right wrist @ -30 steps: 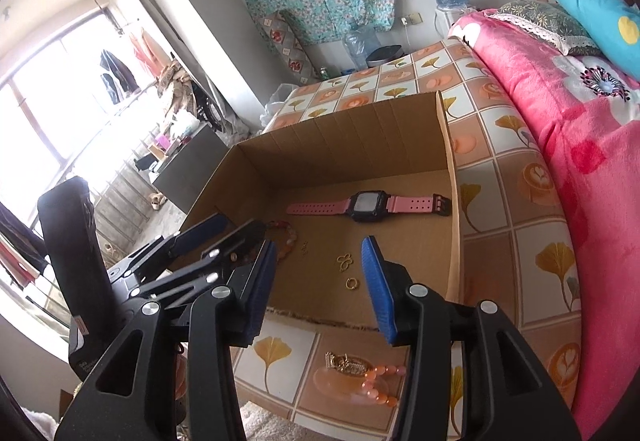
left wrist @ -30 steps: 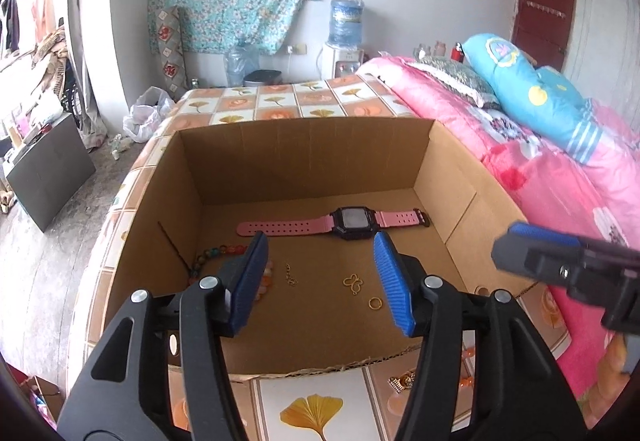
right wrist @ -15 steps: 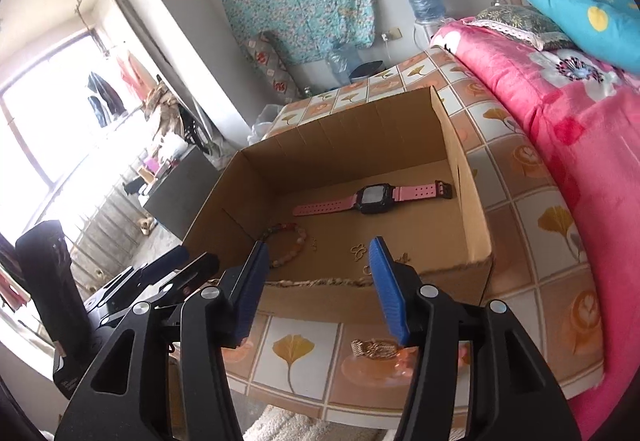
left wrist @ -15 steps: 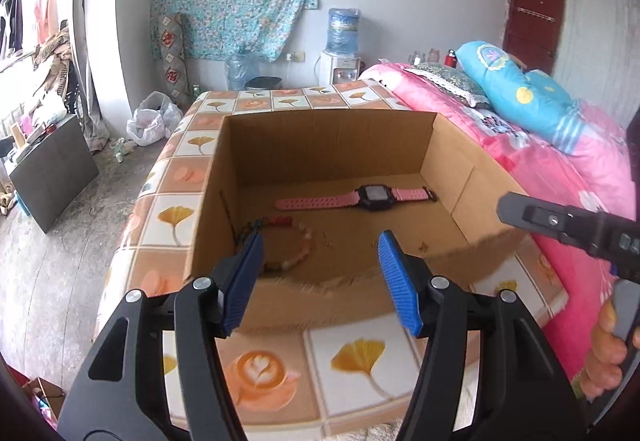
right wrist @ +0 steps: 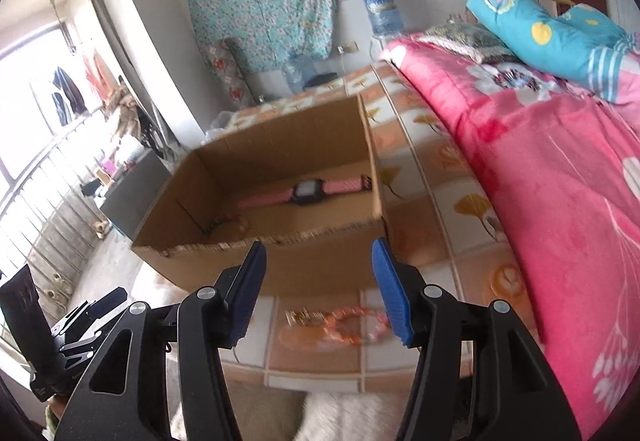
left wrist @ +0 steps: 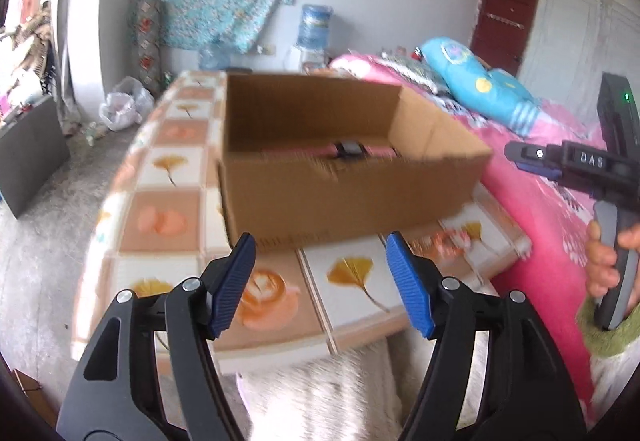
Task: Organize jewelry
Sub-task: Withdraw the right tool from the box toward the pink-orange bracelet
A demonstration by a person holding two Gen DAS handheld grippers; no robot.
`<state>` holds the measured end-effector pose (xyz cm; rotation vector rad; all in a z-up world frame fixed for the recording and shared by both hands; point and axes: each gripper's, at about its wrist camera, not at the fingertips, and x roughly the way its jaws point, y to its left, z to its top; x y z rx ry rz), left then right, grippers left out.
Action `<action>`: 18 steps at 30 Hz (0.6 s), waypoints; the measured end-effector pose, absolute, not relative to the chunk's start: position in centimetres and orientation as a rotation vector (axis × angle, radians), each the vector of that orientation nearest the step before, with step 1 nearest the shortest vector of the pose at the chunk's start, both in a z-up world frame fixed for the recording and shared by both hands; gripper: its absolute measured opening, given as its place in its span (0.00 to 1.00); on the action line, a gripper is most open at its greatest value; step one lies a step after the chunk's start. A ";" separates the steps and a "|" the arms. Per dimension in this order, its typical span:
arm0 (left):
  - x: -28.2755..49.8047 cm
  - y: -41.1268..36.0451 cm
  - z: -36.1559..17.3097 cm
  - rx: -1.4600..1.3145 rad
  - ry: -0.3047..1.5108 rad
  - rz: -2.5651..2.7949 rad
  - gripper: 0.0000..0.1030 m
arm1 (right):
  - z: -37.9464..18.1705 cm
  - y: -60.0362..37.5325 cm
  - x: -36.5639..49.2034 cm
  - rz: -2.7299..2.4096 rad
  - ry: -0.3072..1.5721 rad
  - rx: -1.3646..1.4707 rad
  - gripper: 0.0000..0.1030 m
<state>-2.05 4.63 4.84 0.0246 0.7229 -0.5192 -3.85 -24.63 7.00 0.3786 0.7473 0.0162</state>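
Observation:
A cardboard box (left wrist: pixel 344 197) (right wrist: pixel 280 269) stands on the tiled table. A pink watch (right wrist: pixel 304 193) lies inside it; in the left wrist view only its black face (left wrist: pixel 350 150) shows over the rim. An orange bead bracelet with a gold piece (right wrist: pixel 340 323) lies on the table in front of the box, and blurred (left wrist: pixel 448 241) in the left wrist view. My left gripper (left wrist: pixel 320 285) is open and empty, in front of the box. My right gripper (right wrist: pixel 318 293) is open and empty, above the bracelet. Each gripper shows in the other's view, the right (left wrist: pixel 600 169) and the left (right wrist: pixel 60 325).
A bed with a pink quilt (right wrist: pixel 560 161) and blue pillow (right wrist: pixel 540 29) runs along the table's right side. The table's front edge (left wrist: pixel 320 345) is close below the grippers, with a pale furry cover (left wrist: pixel 320 401) under it. Floor clutter lies to the left.
Both grippers have pulled back and down from over the box to in front of its near wall. The box's inside is now mostly hidden from the left wrist camera.

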 end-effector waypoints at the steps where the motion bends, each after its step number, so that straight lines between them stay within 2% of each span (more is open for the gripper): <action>1: -2.2 4.2 4.1 0.028 0.740 -0.546 0.63 | 6.7 -24.5 -4.2 0.020 0.758 0.373 0.52; 7: -2.6 1.3 0.9 0.101 0.771 -0.608 0.63 | 3.3 -22.7 -4.7 0.047 0.828 0.357 0.52; 13: -1.9 -1.1 -1.1 0.165 0.771 -0.615 0.63 | 0.1 -20.0 -3.5 0.094 0.916 0.238 0.35; 18: -1.6 -2.5 -1.9 0.195 0.762 -0.646 0.62 | -0.8 -19.9 -2.7 0.090 0.936 0.166 0.34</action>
